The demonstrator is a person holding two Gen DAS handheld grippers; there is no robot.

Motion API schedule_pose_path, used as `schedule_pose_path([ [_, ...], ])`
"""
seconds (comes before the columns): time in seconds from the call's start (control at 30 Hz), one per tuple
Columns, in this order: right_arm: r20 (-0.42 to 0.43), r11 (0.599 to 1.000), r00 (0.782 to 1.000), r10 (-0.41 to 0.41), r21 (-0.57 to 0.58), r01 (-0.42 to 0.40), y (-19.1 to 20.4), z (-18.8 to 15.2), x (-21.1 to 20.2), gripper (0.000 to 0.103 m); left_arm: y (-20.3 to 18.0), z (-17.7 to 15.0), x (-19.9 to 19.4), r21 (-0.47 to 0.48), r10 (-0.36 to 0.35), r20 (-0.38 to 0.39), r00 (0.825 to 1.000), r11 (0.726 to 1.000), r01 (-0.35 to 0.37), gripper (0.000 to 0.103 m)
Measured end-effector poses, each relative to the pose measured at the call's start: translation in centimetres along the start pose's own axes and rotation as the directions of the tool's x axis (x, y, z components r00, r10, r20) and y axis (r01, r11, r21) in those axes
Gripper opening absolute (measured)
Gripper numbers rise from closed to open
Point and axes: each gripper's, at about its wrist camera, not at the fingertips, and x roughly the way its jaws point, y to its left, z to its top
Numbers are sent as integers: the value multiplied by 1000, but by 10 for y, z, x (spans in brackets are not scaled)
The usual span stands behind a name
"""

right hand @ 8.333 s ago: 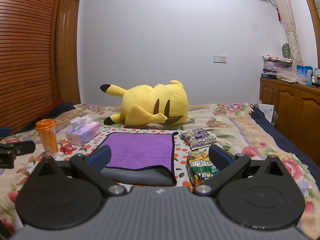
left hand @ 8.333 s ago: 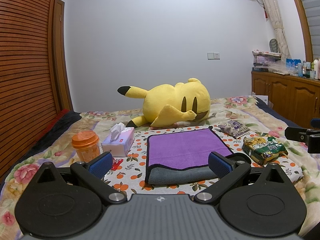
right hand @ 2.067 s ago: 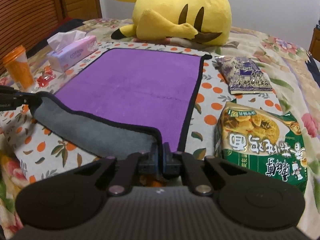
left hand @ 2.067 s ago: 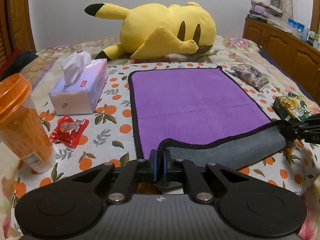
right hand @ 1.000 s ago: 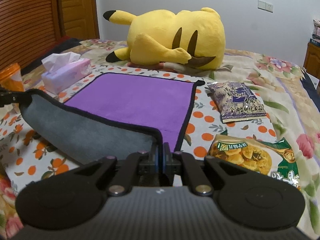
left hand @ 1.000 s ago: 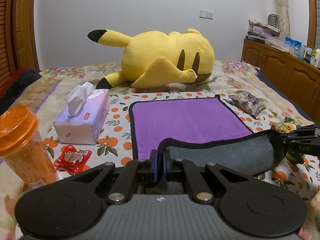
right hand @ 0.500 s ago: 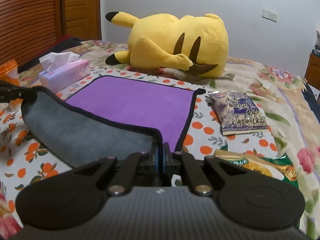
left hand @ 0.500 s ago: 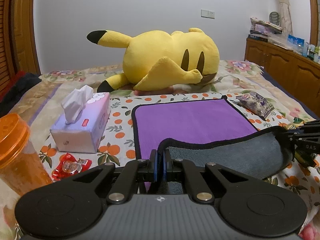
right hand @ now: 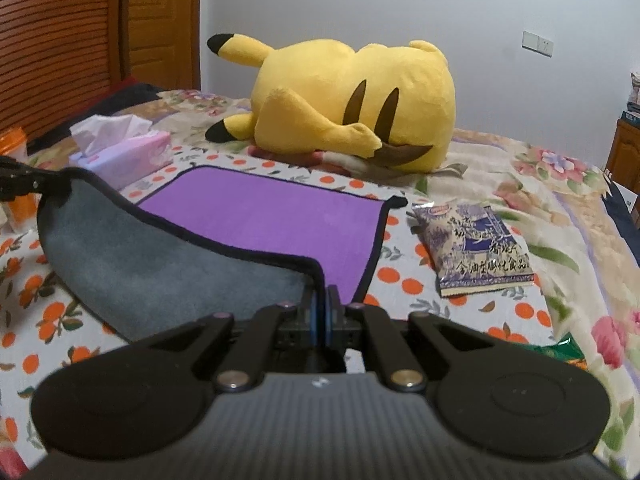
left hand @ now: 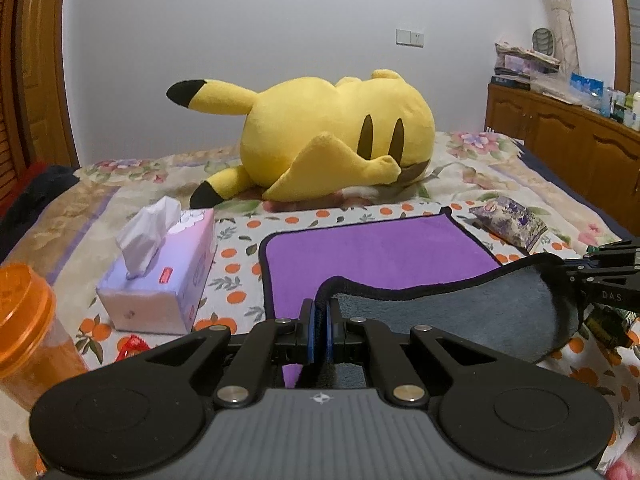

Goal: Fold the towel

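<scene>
A towel, purple on top and grey underneath, lies on the bed with a black hem. My left gripper is shut on its near left corner. My right gripper is shut on its near right corner. Both hold the near edge lifted and carried toward the far edge, so the grey underside sags between them over the purple part. The right gripper also shows in the left wrist view, and the left gripper in the right wrist view.
A yellow plush toy lies just past the towel's far edge. A tissue box, an orange cup and a red wrapper are left of the towel. Snack packets lie to its right. A wooden cabinet stands far right.
Both grippers have risen and moved forward with the towel's near edge, carrying it further over the purple part. Less purple shows now.
</scene>
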Motion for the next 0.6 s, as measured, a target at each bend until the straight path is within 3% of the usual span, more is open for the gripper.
schedule_pose_path([
  [0.2, 23, 1000, 1000, -7, -12, 7, -1, 10, 3, 4, 0, 11, 5, -7, 5, 6, 1000, 1000, -5, 6],
  [0.3, 36, 1000, 999, -10, -18, 10, -2, 16, 2, 4, 2, 22, 0, -35, -24, 24, 999, 999, 24, 6],
  [0.6, 108, 1000, 994, -7, -2, 8, -9, 35, -9, 4, -4, 40, 1, 6, -15, 62, 998, 1000, 15, 6],
])
